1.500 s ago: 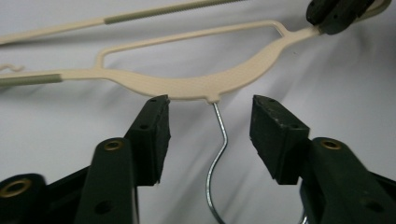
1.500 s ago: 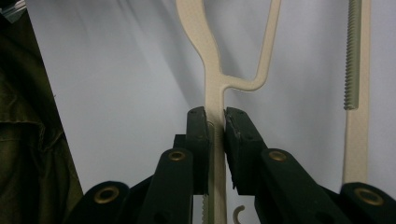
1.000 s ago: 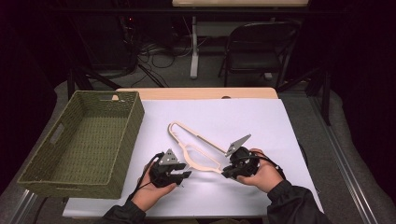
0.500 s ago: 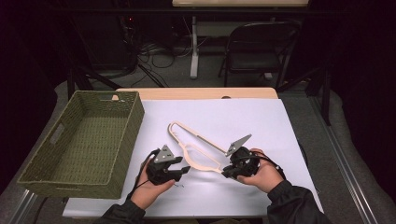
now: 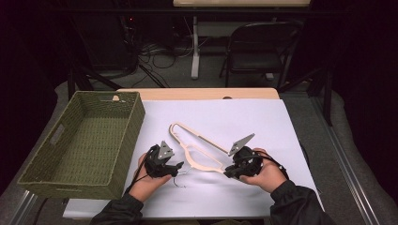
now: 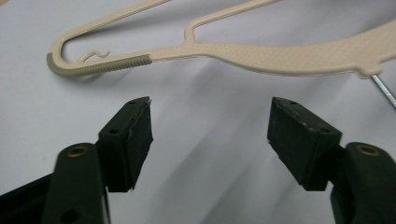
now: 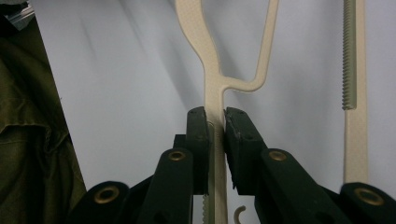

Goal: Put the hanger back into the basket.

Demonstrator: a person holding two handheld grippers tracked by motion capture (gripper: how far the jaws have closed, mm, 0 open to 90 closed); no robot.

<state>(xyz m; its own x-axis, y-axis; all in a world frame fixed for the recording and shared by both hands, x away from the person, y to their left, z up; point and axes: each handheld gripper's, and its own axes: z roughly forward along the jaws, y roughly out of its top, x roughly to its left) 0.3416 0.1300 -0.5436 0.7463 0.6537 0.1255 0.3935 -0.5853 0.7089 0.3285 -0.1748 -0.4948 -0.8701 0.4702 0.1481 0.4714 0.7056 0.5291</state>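
The beige plastic hanger lies flat on the white sheet that covers the table, to the right of the green woven basket and apart from it. The right gripper has its 2 jaws closed tight on one arm of the hanger, at the end far from the basket. The left gripper, between the basket and the hanger, has just been opening its jaws; they stand wide apart with only the sheet between them, and the hanger lies just beyond its pads, not touching them.
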